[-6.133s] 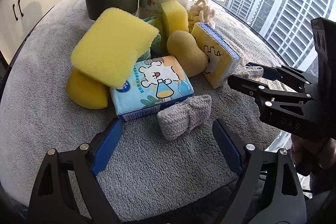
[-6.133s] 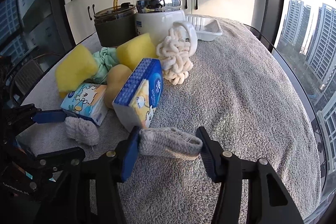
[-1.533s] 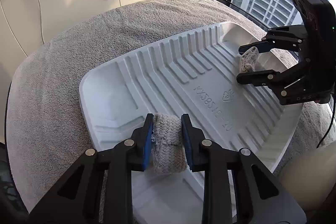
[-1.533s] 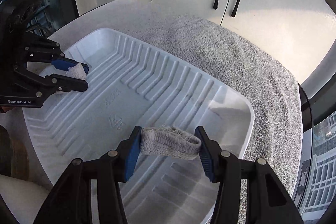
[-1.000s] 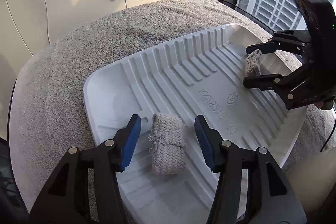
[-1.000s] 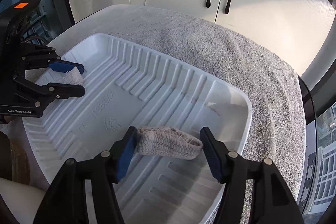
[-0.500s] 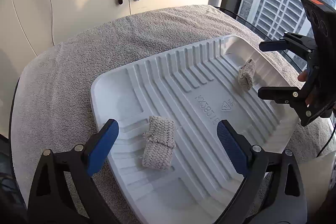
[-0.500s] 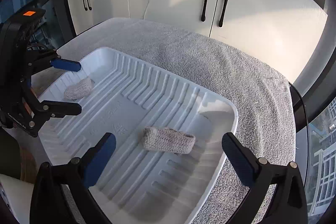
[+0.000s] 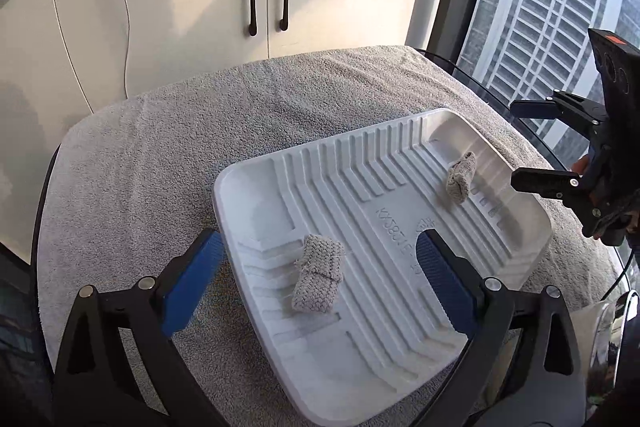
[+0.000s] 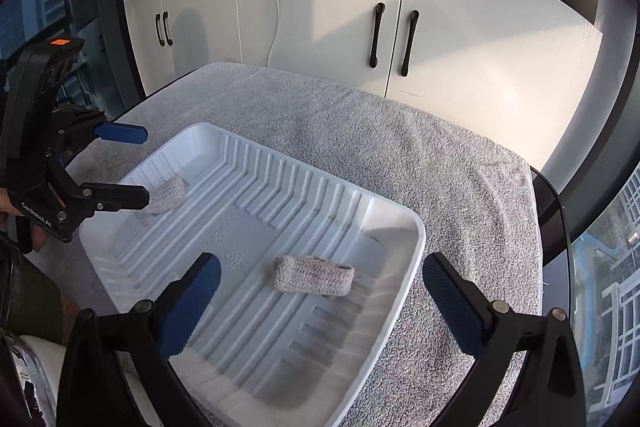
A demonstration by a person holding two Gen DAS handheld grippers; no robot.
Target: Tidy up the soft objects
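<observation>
Your table (image 9: 480, 65), glass edge showing, grey towel (image 9: 152, 155) spread over it, white ribbed tray (image 9: 400, 187) sitting on the towel

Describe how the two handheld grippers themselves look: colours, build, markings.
Both are matte black, skeletal plastic frames with cut-out fingers, silver pivot screws and ribbed blue pads. The left gripper shows white "GenRobot.AI" lettering and an orange square on its body in the right wrist view. The right gripper also carries an orange patch on top.

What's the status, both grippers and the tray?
Left gripper open, right gripper open. Two grey knitted cloths lying in white ribbed plastic tray. Nothing obstructing.
</observation>
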